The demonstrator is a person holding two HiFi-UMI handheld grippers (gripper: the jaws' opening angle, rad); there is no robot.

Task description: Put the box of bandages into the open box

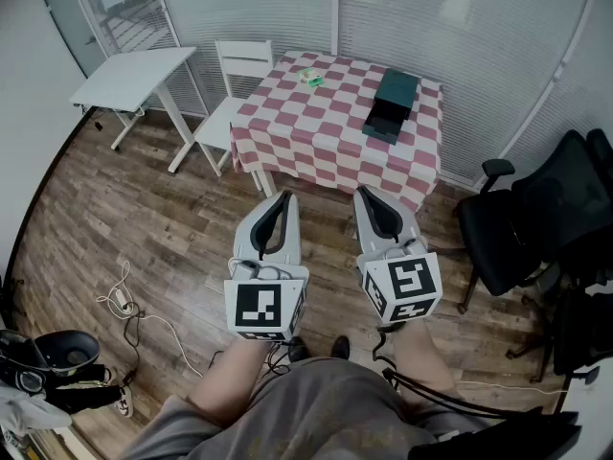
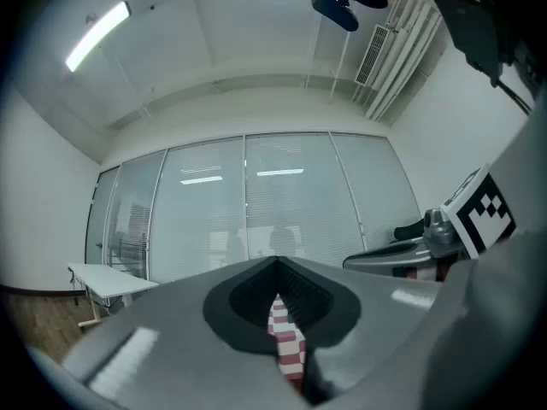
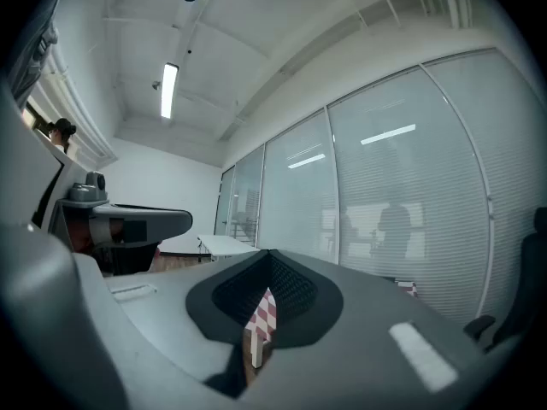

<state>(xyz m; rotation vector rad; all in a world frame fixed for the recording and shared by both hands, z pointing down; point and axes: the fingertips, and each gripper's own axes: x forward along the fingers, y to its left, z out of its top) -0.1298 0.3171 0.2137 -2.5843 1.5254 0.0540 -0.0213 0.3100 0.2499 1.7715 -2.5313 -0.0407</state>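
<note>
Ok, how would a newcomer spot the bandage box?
Look at the checked-cloth table. Near its far edge, by the white chair, lies the box of bandages: small and pale green, unlike the bigger dark open box.

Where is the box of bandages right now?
Head view: the box of bandages sits on the checkered tablecloth near the white chair, left of the open box.

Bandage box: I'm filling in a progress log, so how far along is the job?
Nothing looks done: the bandage box sits on the checkered table, apart from the open box. Nothing is in hand: the left tool and right tool are both shut and empty, well short of the table. Left: approach, grasp the bandage box, place it inside.
</note>
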